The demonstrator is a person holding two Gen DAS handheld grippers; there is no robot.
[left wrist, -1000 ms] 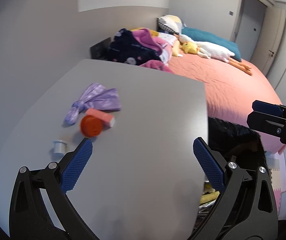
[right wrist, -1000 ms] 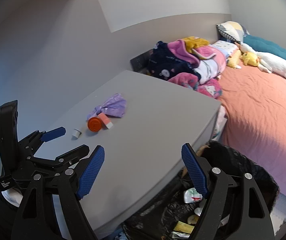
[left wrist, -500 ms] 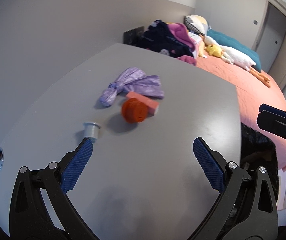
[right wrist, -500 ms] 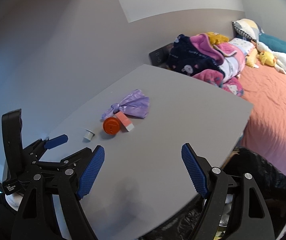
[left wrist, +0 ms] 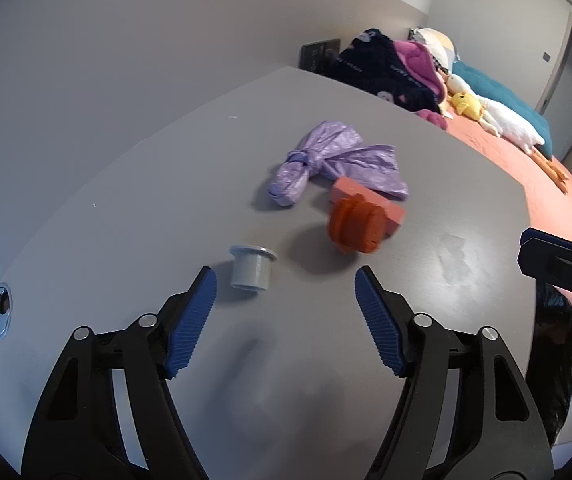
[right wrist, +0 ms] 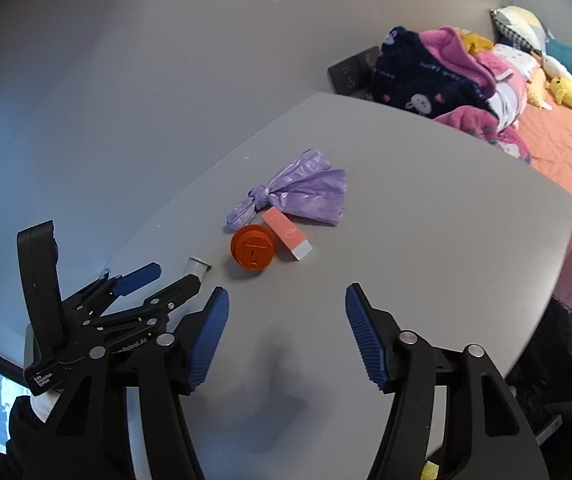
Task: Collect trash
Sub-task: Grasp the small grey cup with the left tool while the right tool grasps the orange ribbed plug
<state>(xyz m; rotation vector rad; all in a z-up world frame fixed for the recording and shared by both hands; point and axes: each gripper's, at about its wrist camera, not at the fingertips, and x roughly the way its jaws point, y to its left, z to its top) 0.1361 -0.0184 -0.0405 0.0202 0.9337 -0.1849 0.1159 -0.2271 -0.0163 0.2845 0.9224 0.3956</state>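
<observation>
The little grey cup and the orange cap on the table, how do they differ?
The grey cup stands upright with its open rim up, while the orange cap lies tipped on its side. The cup stands alone; the cap rests against a pink box. The cup sits nearest the left gripper, the cap farther off. Both are small, round and sit loose on the table.

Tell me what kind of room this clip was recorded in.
Most likely a bedroom: a bed with an orange sheet, plush toys and piled blankets sits beside the grey table holding the trash.
</observation>
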